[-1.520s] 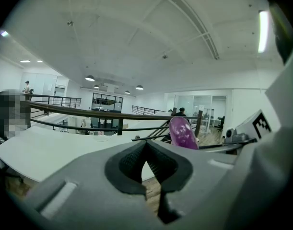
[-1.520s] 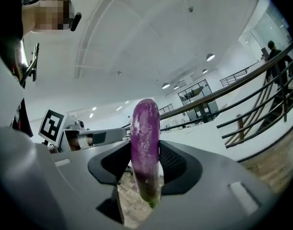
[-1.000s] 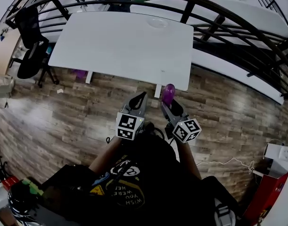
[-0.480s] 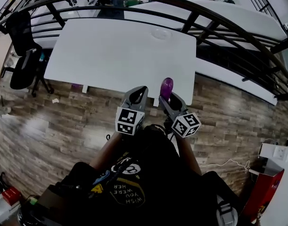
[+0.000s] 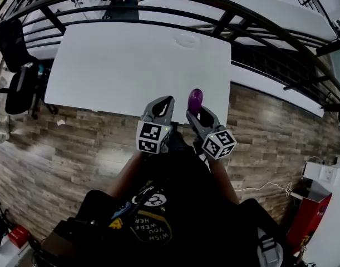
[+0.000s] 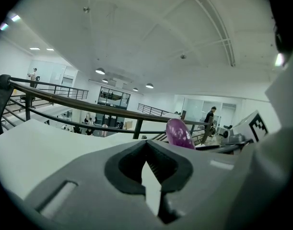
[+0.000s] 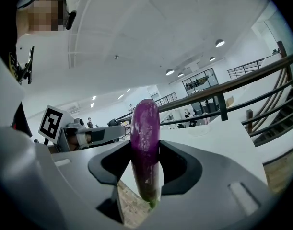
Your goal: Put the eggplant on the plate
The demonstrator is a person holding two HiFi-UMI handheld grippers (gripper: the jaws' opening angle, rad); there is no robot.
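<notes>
Right gripper clamped on eggplant, which stands upright over the near edge of table; left gripper closed, nothing in it. Step in hand looks like the carry: keep the squeeze constant and the eggplant vertical, cross to plate near the far edge, lower until it rests before letting go. Plate appears bare.

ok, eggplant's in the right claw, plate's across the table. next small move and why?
Probably carry the right claw forward over the table toward the plate. It grips the eggplant upright between its jaws but hangs at the table's near edge, while the plate sits near the far edge. The left claw is shut and empty.
</notes>
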